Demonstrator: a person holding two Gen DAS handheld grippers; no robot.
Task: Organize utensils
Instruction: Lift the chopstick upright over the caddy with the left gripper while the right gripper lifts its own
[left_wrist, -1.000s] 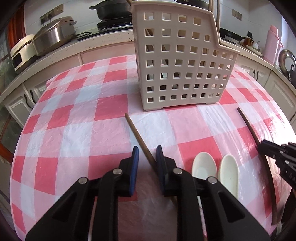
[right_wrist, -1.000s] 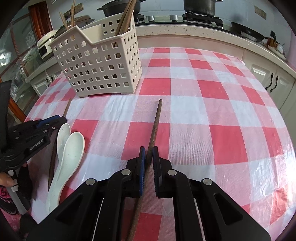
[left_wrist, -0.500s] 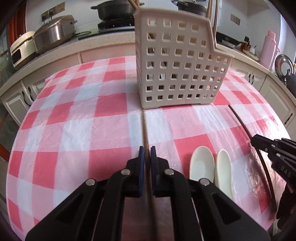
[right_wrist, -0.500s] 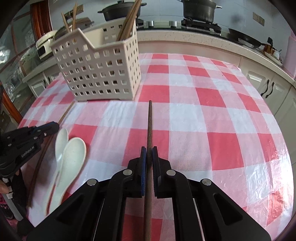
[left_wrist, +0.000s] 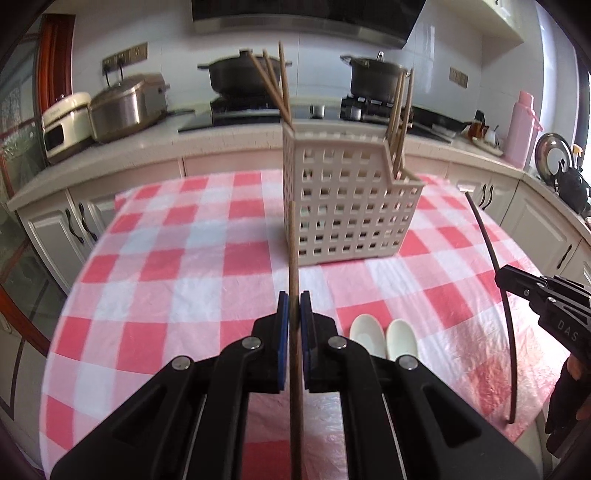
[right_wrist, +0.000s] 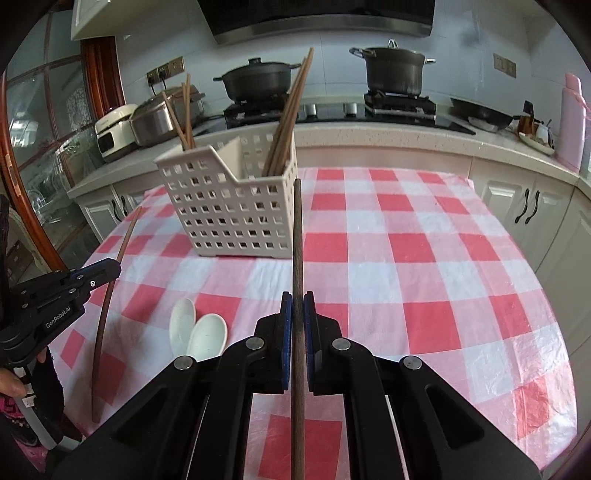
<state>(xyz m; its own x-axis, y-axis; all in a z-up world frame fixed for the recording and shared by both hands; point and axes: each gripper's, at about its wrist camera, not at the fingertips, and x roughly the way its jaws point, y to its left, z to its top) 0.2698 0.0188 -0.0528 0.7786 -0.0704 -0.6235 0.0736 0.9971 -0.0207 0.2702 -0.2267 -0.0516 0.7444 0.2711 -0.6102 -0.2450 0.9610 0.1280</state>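
Note:
My left gripper (left_wrist: 294, 308) is shut on a brown chopstick (left_wrist: 293, 251) and holds it lifted, its tip pointing at the cream perforated utensil basket (left_wrist: 343, 218). My right gripper (right_wrist: 297, 310) is shut on a darker chopstick (right_wrist: 297, 236), also lifted, its tip near the basket's (right_wrist: 229, 218) right corner. Several chopsticks stand in the basket at both ends. Two white spoons (left_wrist: 382, 338) lie side by side on the checked cloth between the grippers; they also show in the right wrist view (right_wrist: 197, 332). Each gripper shows in the other's view, the right one (left_wrist: 543, 306) and the left one (right_wrist: 55, 295).
The table has a red and white checked cloth (right_wrist: 406, 258). Behind it runs a counter with a stove, two dark pots (right_wrist: 391, 70), rice cookers (left_wrist: 122, 107) at the left and a pink flask (left_wrist: 521, 125) at the right. Cabinets line the far side.
The left gripper closed on its chopstick. Both grippers have lifted their chopsticks off the cloth and tilted them up, so the views now look level at the basket.

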